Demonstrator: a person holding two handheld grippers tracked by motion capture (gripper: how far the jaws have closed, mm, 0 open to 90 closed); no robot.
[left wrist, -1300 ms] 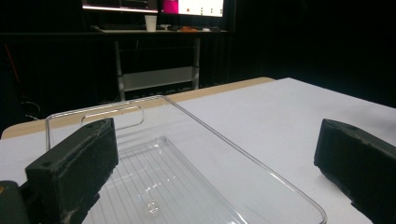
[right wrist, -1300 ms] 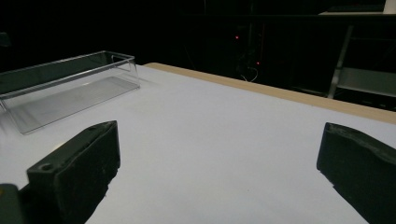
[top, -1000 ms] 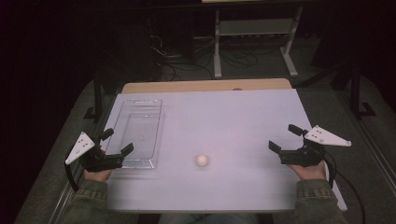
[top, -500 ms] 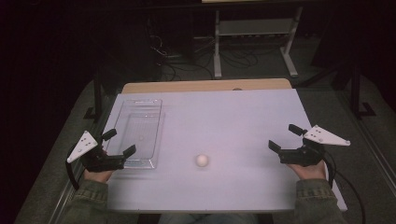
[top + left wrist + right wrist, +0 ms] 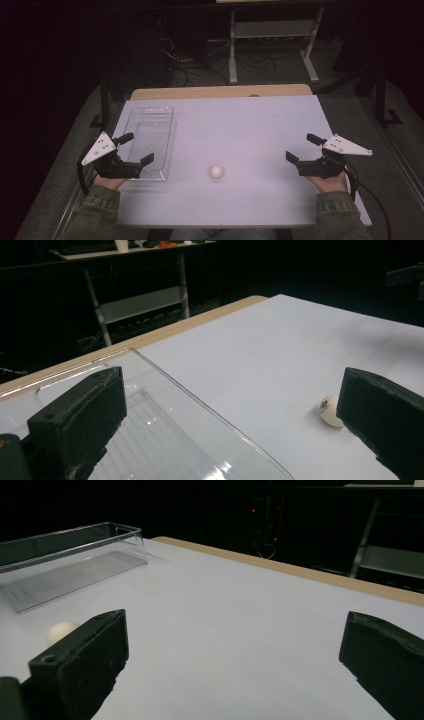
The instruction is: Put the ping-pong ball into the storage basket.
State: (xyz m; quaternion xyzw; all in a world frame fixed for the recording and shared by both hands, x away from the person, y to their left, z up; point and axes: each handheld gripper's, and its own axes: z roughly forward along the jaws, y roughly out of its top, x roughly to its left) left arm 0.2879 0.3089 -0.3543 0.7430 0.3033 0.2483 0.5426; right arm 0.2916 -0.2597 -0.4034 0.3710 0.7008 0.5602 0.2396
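A dark room surrounds a white-topped bench (image 5: 240,125), with a metal-framed stand (image 5: 270,45) and loose cables on the floor beyond its far edge. A strip of bare wood runs along that far edge.

At the bench's left edge, near the front corner, a hand holds the left claw (image 5: 131,148). Its two black jaws stand wide apart with nothing between them. A grey three-cornered plate sits on top of it. The jaws reach over the near end of a clear plastic tray (image 5: 150,120), which lies empty along the left side of the bench, its long side running from front to back. In the left gripper view the tray's clear rim (image 5: 200,405) passes between the jaws.

Near the middle of the bench, closer to the front edge, a small white ball (image 5: 216,171) rests on the bare surface, just right of the tray's near corner and apart from it. It is well apart from both claws.

At the right edge, near the front corner, the other hand holds the right claw (image 5: 304,148), also spread wide and empty, hovering over bare bench. In the right gripper view the ball (image 5: 61,630) peeks out behind one jaw.
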